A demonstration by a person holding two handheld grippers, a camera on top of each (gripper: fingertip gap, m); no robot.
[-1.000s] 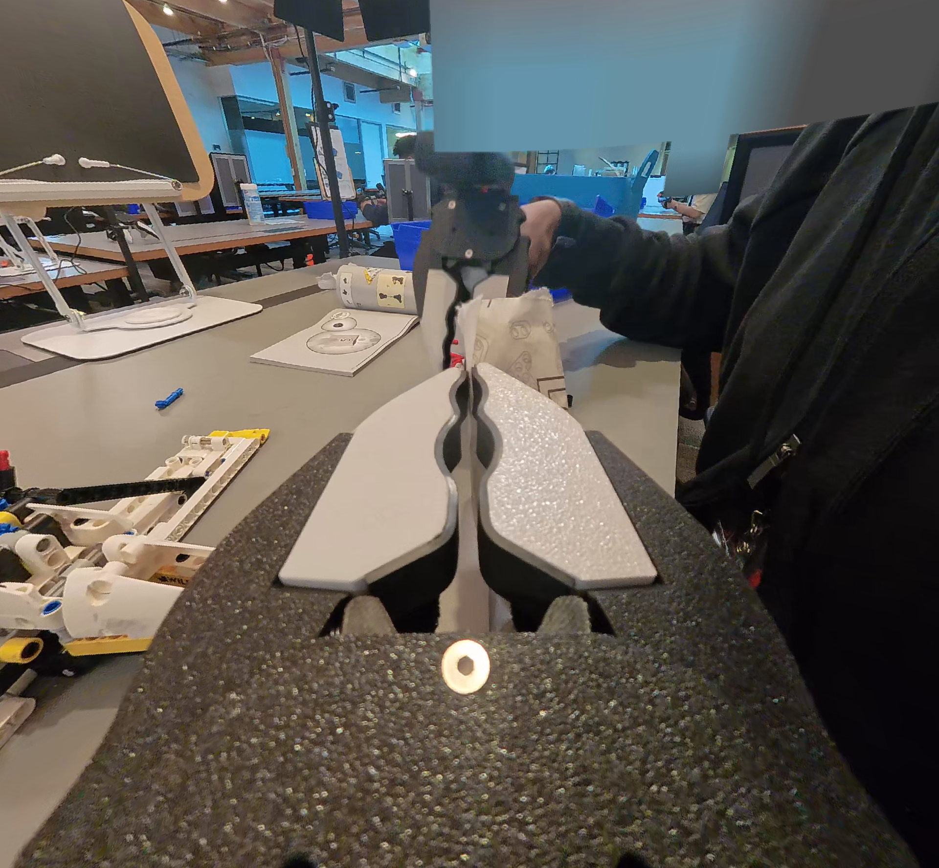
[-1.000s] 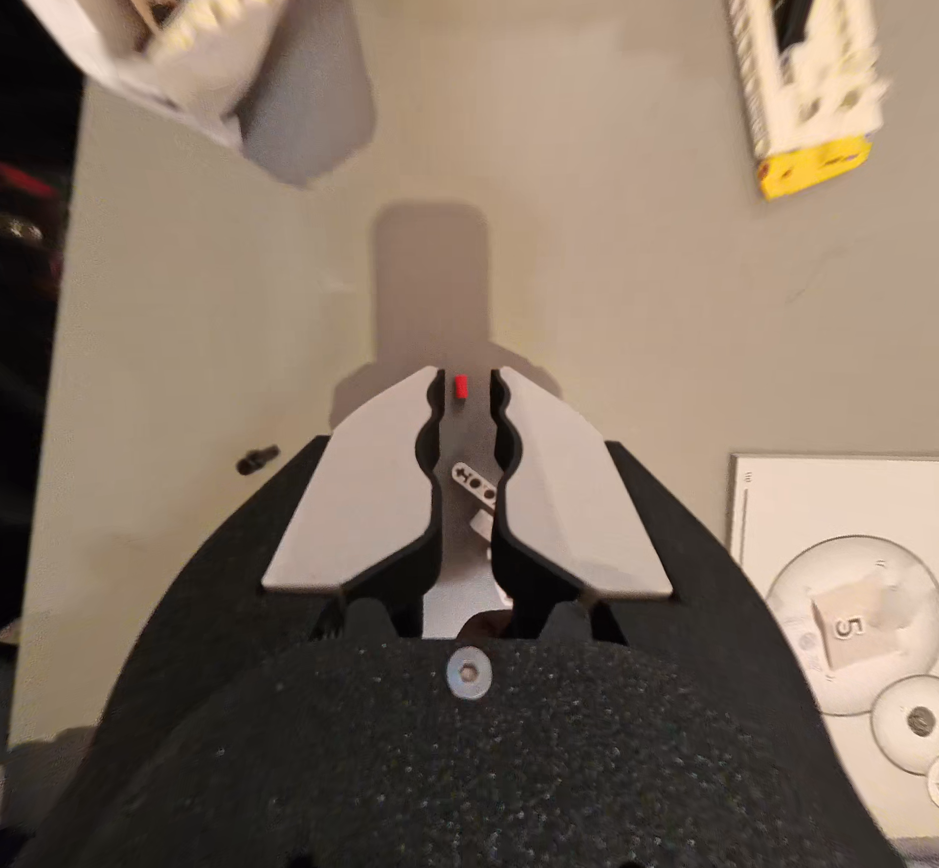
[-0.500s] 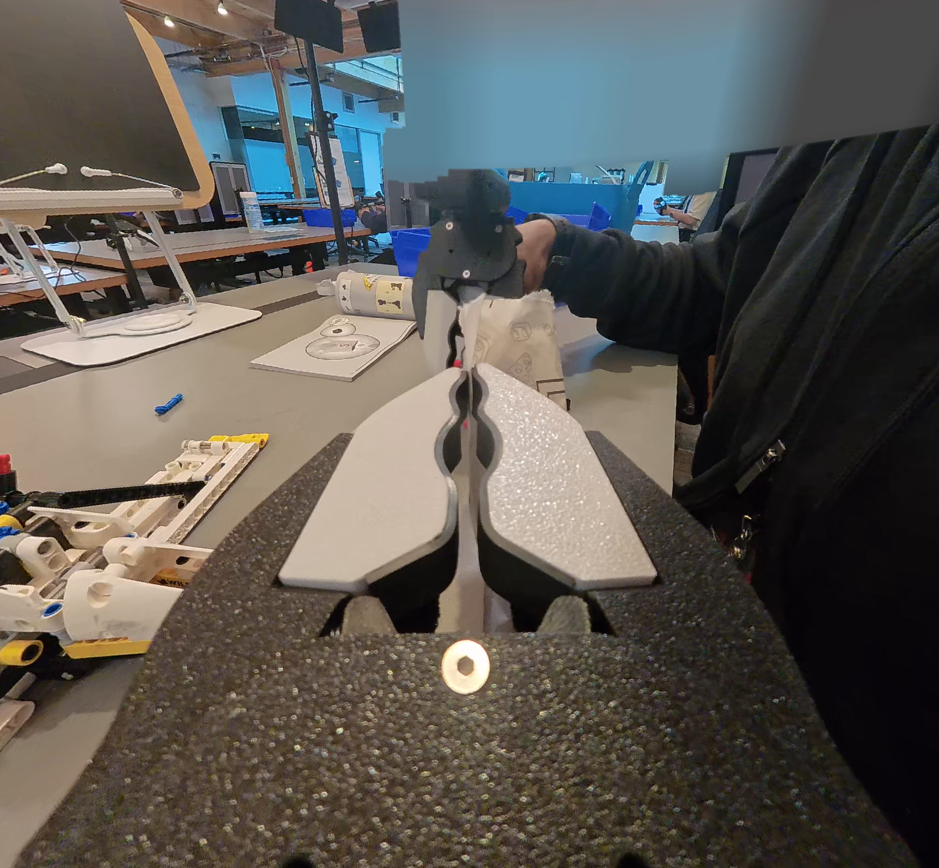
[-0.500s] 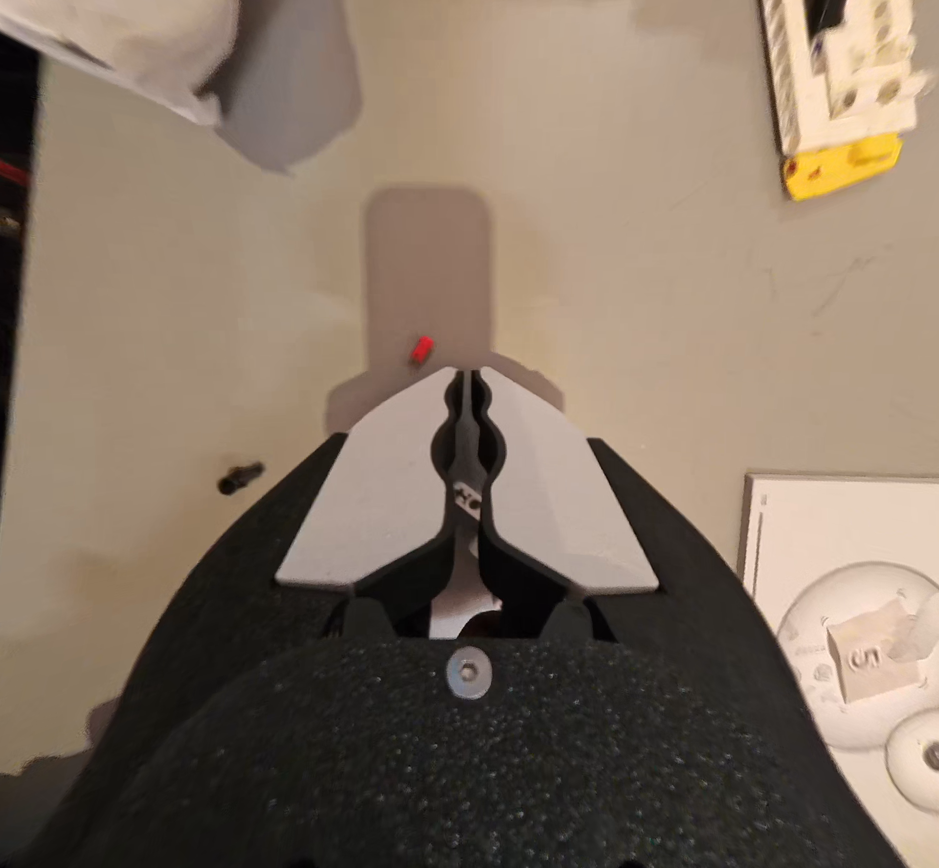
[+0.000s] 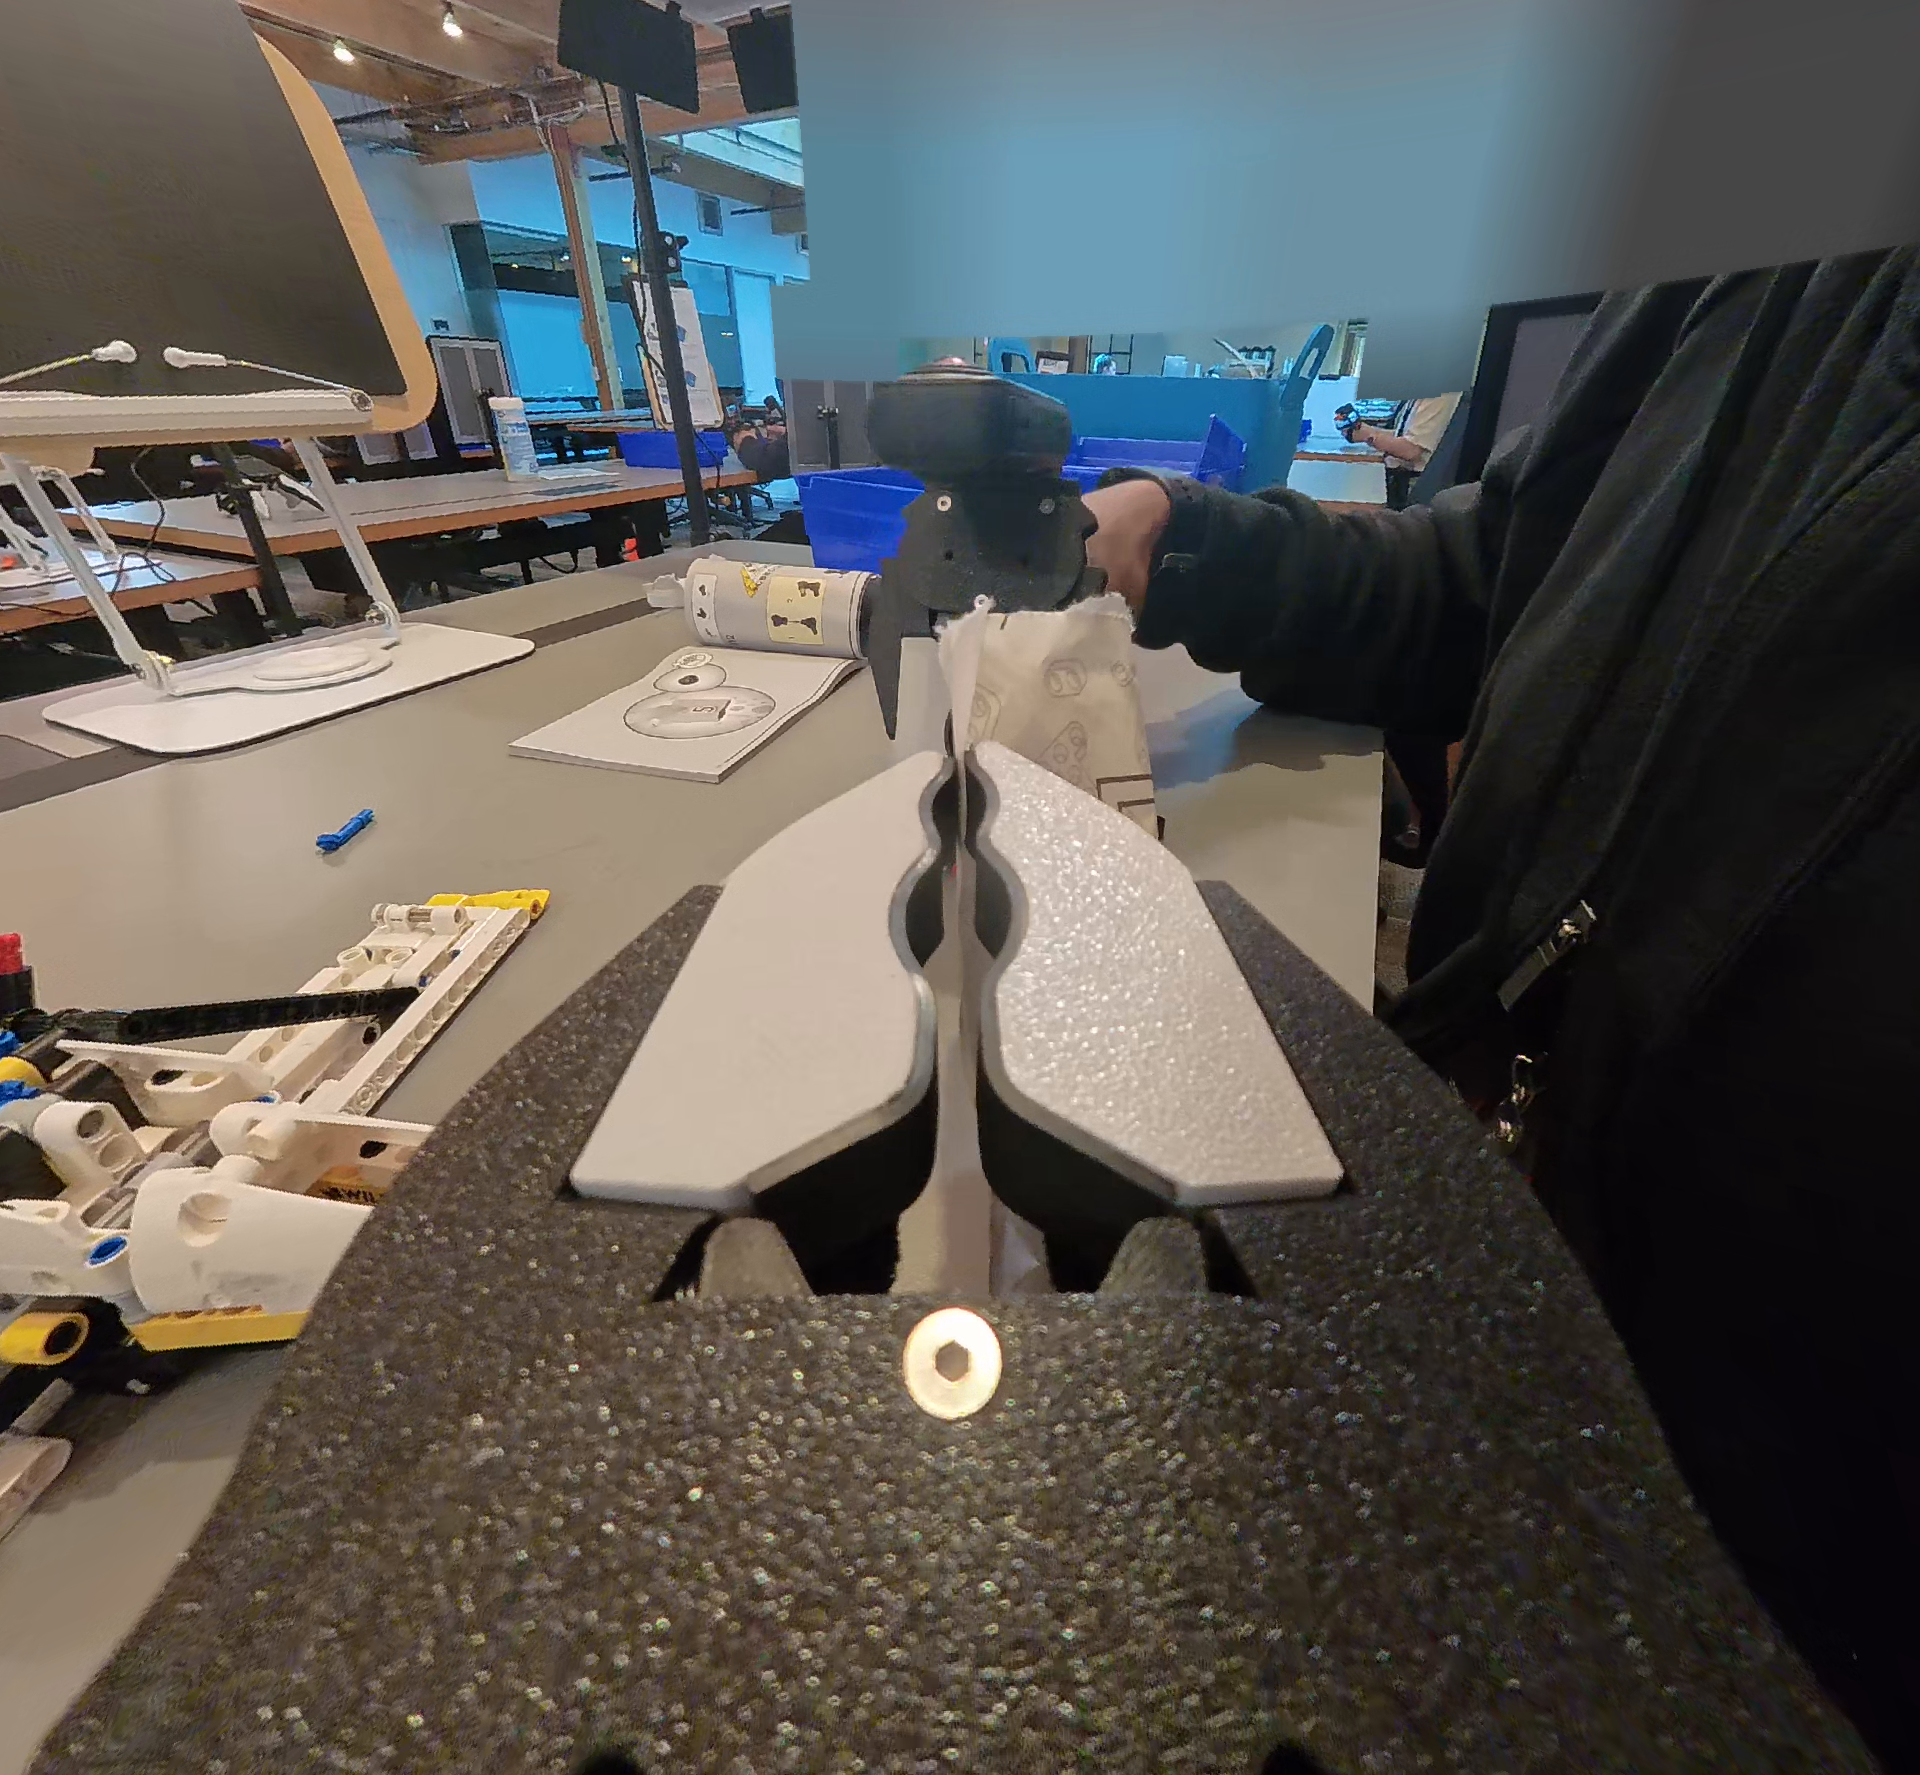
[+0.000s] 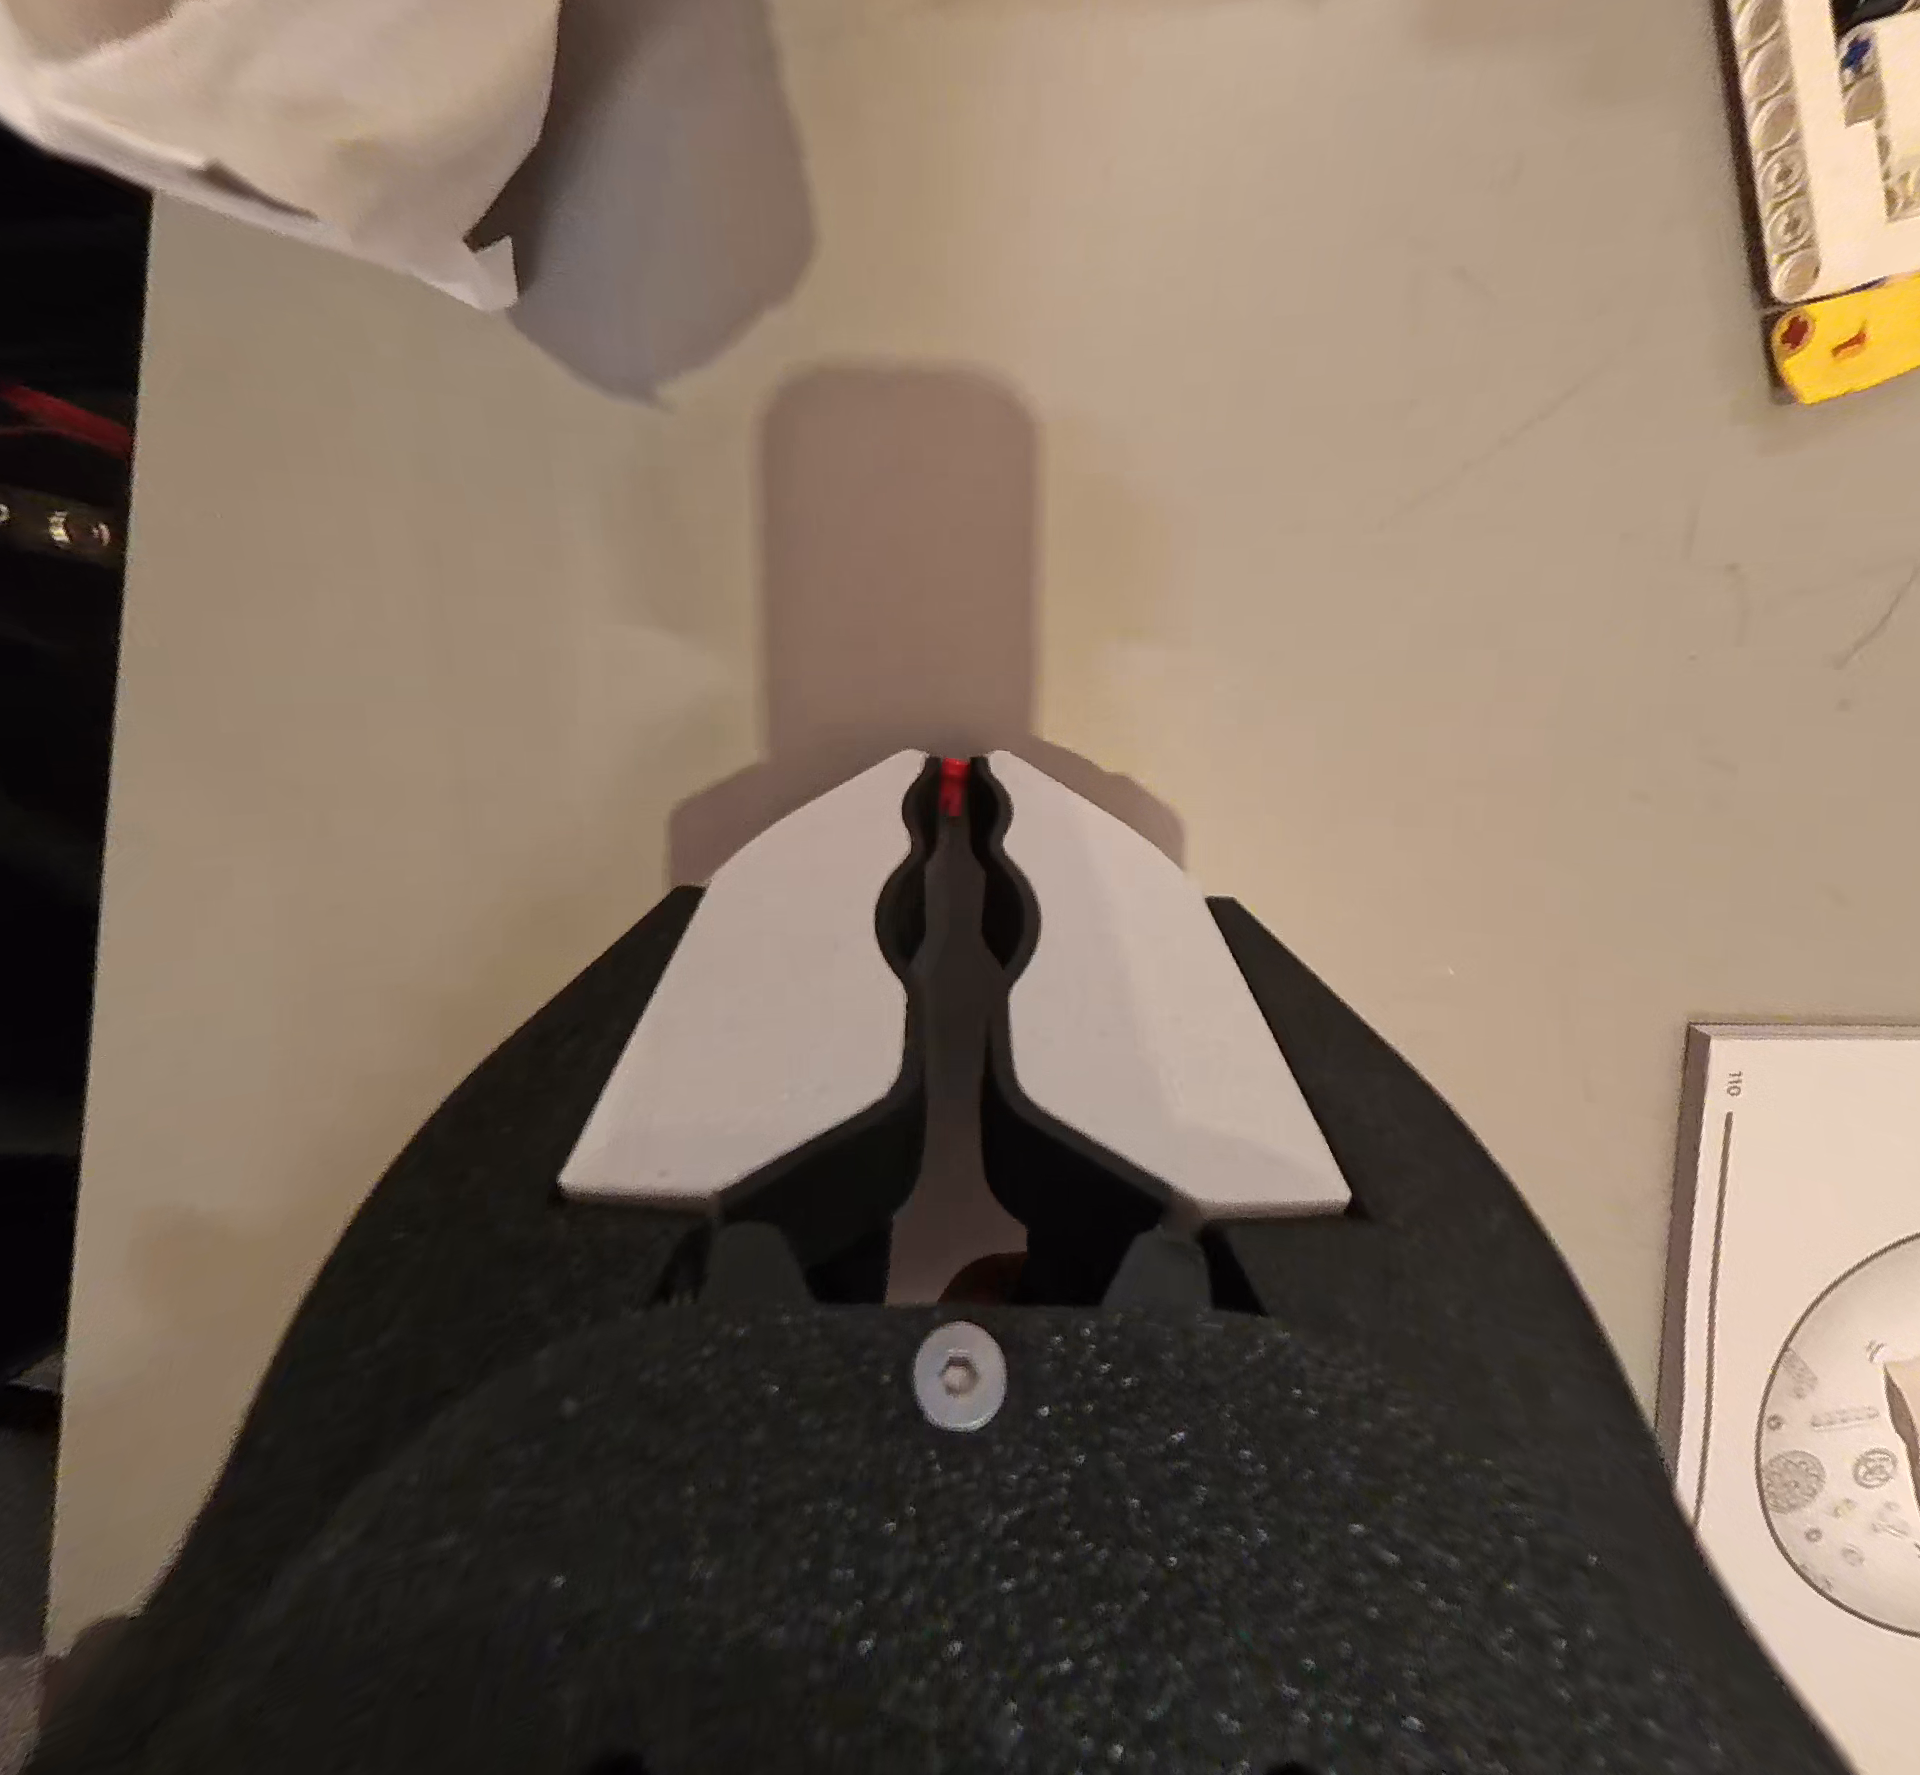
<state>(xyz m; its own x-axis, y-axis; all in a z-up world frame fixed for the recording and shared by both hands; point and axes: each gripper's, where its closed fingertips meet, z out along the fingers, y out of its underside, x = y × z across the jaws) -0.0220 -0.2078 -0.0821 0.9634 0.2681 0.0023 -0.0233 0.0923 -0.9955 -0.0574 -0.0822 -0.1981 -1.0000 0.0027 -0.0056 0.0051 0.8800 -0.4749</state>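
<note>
While the left hand-held gripper (image 5: 961,769) pinches a white paper bag (image 5: 1060,697), the right hand-held gripper (image 6: 954,769) seemingly clamps a tiny red piece (image 6: 951,778).

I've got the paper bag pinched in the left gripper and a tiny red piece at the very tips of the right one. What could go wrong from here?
1. The small red piece sits only at the very tips of the right gripper, above the grey table; a slight twist could pop it out.
2. The left gripper pinches just a thin edge of the white paper bag; that edge may tear or slip.
3. A dropped piece could roll off the table's near edge.
</note>
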